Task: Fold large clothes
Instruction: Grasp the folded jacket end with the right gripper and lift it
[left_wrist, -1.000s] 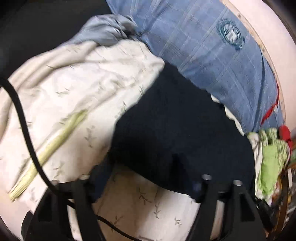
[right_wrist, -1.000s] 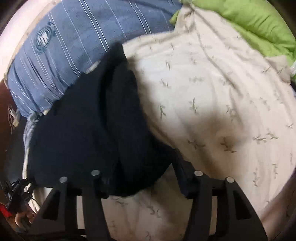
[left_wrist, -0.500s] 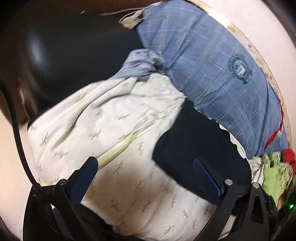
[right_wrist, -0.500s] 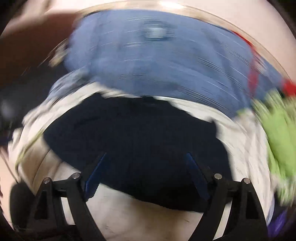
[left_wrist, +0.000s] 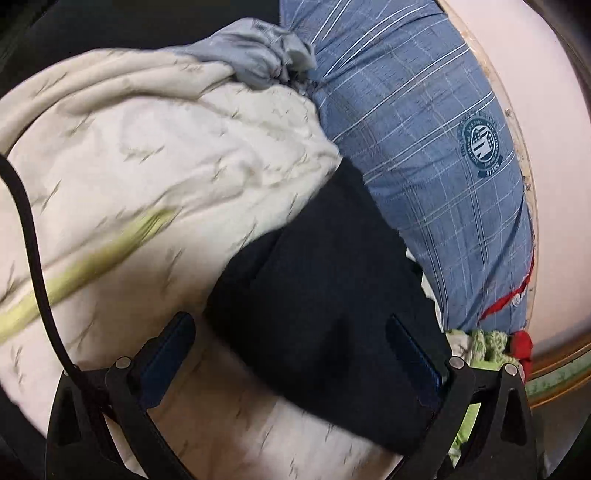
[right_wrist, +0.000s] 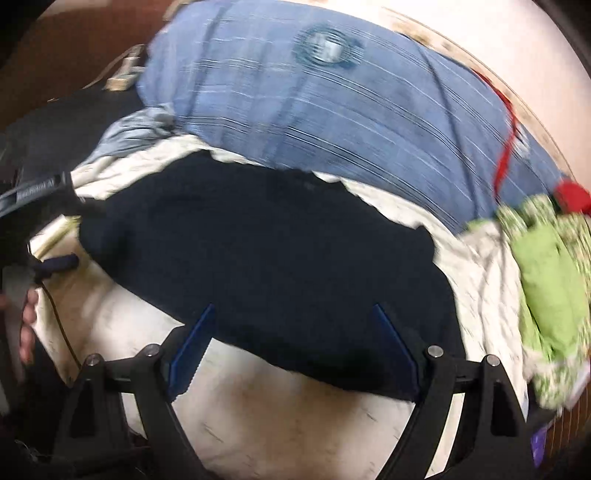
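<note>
Your left wrist cam looks down close over the bed, aimed forward between its fingers (left_wrist: 173, 343) at the dark garment (left_wrist: 325, 295). Your right wrist cam sits just as near, facing the same garment (right_wrist: 258, 251). Both share the blue pillow (left_wrist: 436, 140) (right_wrist: 332, 96) beyond it.

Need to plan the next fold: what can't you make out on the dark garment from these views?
- Dark garment: left wrist view, near edge hidden behind the open left gripper.
- Right wrist view: motion blur smears the garment's folds; open right gripper covers its front hem.
- Garment type: unclear, too dark.
</note>
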